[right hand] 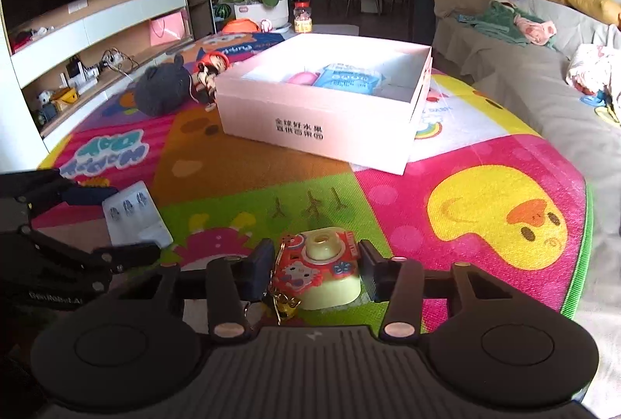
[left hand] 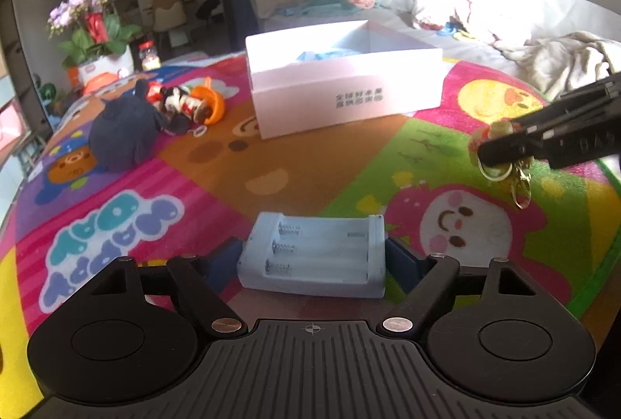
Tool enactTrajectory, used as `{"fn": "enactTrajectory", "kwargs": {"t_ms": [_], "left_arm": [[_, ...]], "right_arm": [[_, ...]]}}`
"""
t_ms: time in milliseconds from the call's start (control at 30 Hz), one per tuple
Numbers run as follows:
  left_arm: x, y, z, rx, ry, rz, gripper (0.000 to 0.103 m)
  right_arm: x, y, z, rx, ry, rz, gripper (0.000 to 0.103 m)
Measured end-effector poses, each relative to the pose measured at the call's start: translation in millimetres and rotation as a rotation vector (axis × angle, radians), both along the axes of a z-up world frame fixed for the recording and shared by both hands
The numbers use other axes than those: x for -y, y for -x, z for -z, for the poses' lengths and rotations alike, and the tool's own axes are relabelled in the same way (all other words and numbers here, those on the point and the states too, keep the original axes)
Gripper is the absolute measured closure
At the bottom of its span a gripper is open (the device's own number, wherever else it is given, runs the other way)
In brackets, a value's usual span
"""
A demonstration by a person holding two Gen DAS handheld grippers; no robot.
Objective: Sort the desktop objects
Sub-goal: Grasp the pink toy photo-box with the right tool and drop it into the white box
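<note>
My left claw (left hand: 313,256) sits around a pale blue plastic three-slot battery holder (left hand: 312,252) lying on the colourful cartoon-printed play mat (left hand: 217,162); its dark blue pads are right at the holder's two short ends, though I cannot tell whether they press on it. My right claw (right hand: 316,269) has a small yellow-and-red toy camera keychain (right hand: 316,267) between its fingers, the left pad touching the red side, the right pad just beside the yellow body, so I cannot tell if the grip is firm; a gold clasp (right hand: 285,304) dangles at the toy's near edge. Beyond both claws stands the open white cardboard box with black printed characters (right hand: 310,131), my landmark: the battery holder lies near its front left, the toy camera near its front, both well apart from it. Inside the box lie a blue packet (right hand: 347,79) and something pink (right hand: 300,78). Left of the box rest a dark grey plush toy (right hand: 163,89) and a small red-capped doll (right hand: 211,67).
</note>
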State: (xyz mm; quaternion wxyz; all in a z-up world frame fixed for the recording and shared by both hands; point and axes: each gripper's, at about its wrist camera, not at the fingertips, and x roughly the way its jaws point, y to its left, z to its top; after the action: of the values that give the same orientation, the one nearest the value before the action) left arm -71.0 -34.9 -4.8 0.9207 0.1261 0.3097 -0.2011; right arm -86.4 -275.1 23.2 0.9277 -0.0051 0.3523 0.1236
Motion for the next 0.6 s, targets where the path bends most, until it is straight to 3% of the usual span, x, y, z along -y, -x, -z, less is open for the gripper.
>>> {"fn": "enactTrajectory", "kwargs": {"t_ms": [200,233,267,300,467,533,600], "left_arm": [[0.7,-4.8,-37.5,0.109,0.070,0.031,0.021],[2.3,-9.1,-45.4,0.136,0.081,0.038,0.031],[5.1,-15.3,-53.5,0.162,0.090,0.051,0.051],[9.1,-24.7,-63.2,0.186,0.103,0.061,0.053],[33.8,-78.5,-96.0,0.312,0.153,0.066,0.049],[31.9,-97.4,-99.4,0.291,0.188,0.050,0.040],[23.0,-105.6,-95.8,0.272,0.205,0.029,0.023]], "right_arm": [[14.8,1.3,-31.8,0.038,-0.090,-0.004,0.057],[17.5,0.7,-39.8,0.050,-0.100,-0.007,0.057],[20.3,-0.4,-49.3,0.067,-0.107,-0.011,0.057],[22.6,-2.4,-60.8,0.091,-0.109,-0.013,0.057],[27.1,-35.9,-118.9,0.250,-0.065,0.005,0.057],[25.8,-59.7,-129.2,0.270,-0.070,0.015,0.056],[25.6,-87.5,-130.3,0.258,-0.084,0.032,0.056]]}}
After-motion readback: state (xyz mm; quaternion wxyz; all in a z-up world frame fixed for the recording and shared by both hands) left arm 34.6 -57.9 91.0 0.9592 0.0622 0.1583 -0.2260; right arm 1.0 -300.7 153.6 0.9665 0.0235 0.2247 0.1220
